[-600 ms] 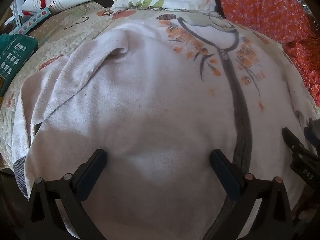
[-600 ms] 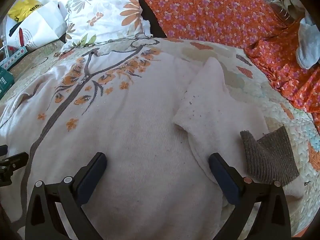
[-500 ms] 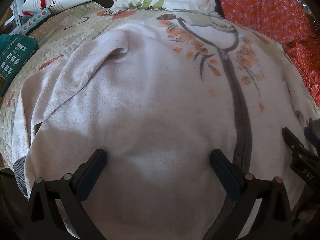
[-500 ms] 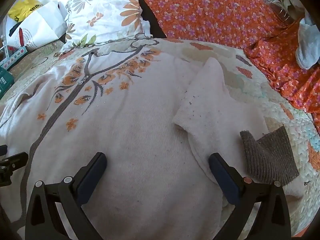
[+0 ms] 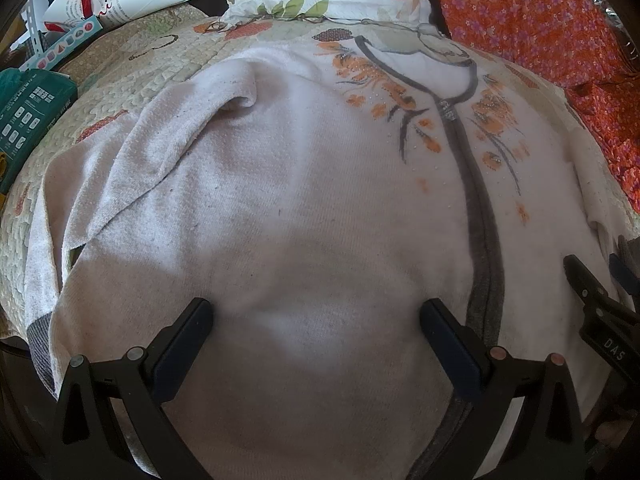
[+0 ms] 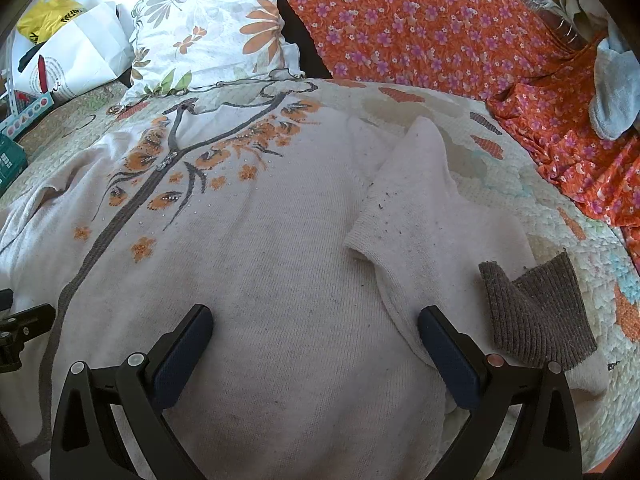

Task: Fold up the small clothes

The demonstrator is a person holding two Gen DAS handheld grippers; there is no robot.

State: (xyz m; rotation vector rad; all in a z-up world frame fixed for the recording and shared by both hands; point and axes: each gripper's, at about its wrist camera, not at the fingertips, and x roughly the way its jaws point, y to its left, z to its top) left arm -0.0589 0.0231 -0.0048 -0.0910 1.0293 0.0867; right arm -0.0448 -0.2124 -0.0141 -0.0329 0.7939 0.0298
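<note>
Pale knit sweater point(image 5: 320, 208) lies face up and spread over a quilted bed point(image 6: 552, 216), filling most of both wrist views; grey placket stripe with orange flower print runs from upper centre down toward the lower right of the left view. Both sleeves are turned in over the body: one lies at left in the left view point(image 5: 132, 168), the other at centre right in the right view point(image 6: 432, 208), its grey ribbed cuff point(image 6: 532, 312) resting at lower right. Judged handling: soft, limp, light knit; it will sag and stretch when lifted by one point, and drag on the quilt. Best taken at the hem, one corner per tool, pinching both layers, so the bottom edge carries up evenly toward the collar. Left gripper point(image 5: 316, 320) hangs over the lower body of the sweater, jaws spread fully apart, nothing between the pads but flat cloth below; whether the tips press into the knit I cannot tell. Right gripper point(image 6: 316, 320) is the same: jaws wide apart, empty, its right finger lying over the edge of the folded sleeve, contact unclear. Each tool shows at the edge of the other's view, so they sit side by side. Floral pillow point(image 6: 208, 36) and orange patterned cloth point(image 6: 420, 28) lie beyond, at top.
</note>
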